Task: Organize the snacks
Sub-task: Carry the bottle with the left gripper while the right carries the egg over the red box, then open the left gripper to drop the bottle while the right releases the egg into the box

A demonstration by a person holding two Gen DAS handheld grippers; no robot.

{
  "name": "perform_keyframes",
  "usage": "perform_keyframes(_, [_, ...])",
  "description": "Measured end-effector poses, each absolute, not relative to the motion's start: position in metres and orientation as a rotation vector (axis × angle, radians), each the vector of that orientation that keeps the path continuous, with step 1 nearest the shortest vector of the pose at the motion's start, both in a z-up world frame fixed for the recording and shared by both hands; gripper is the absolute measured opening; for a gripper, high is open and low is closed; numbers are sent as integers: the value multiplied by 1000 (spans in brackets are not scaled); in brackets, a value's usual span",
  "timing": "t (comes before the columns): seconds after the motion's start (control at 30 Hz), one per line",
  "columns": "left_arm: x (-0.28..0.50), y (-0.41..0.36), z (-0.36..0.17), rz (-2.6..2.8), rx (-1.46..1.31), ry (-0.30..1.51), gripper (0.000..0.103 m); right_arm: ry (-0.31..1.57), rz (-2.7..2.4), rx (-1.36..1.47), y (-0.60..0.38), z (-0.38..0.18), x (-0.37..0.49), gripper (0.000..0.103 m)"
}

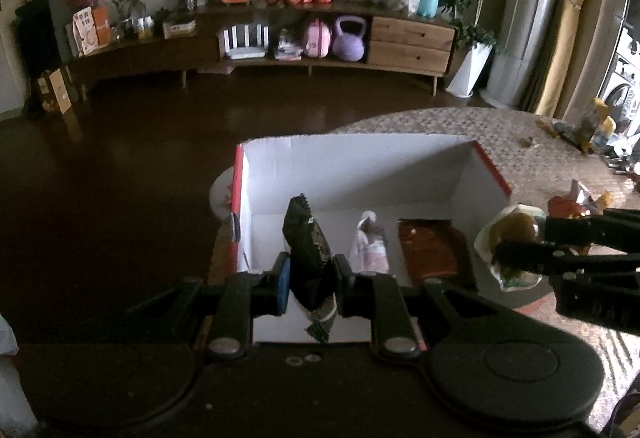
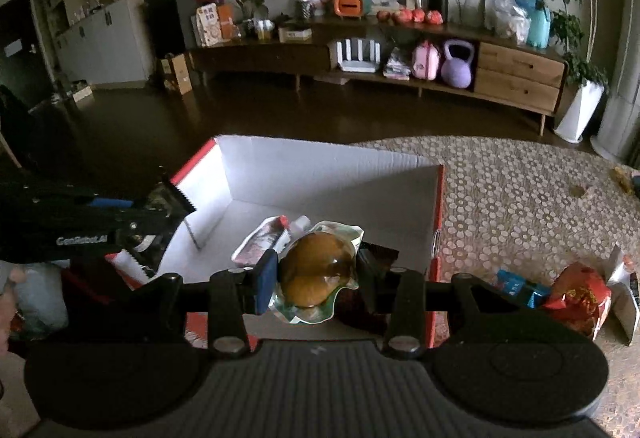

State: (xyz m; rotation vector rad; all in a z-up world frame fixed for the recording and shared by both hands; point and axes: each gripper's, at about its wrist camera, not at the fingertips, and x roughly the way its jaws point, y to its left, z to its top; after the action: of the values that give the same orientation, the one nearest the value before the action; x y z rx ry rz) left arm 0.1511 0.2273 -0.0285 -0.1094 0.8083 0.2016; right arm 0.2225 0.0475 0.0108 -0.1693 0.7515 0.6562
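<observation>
**Two snacks held over the box, ready to drop**

My left gripper (image 1: 308, 280) is clamped on a dark snack packet (image 1: 307, 238), held upright over the near left end of the white box (image 1: 472, 173); my right gripper (image 2: 316, 280) is closed around a clear-wrapped bun (image 2: 316, 270), poised over the box's near right part. Below them, on the box floor, lie a pink-and-white packet (image 1: 370, 248) and a flat brown packet (image 1: 434, 252), side by side, touching nothing I hold. To the right of the box, on the patterned rug (image 2: 520, 197), a red bag (image 2: 580, 298) and a blue packet (image 2: 516, 288) are not yet packed. To do this well, I judge, each snack should go down into bare floor: the dark packet left of the pink one; the bun lowered gently, as it looks soft; jaws opened only once low. Beyond, a long wooden sideboard (image 1: 412, 37) carries a purple kettlebell (image 1: 349, 39).
</observation>
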Motion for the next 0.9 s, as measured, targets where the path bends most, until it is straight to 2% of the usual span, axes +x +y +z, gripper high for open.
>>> perform_keyframes(0.9, [174,222,-82,185,-51,950,21,859,630,-191,55,-25,241,44])
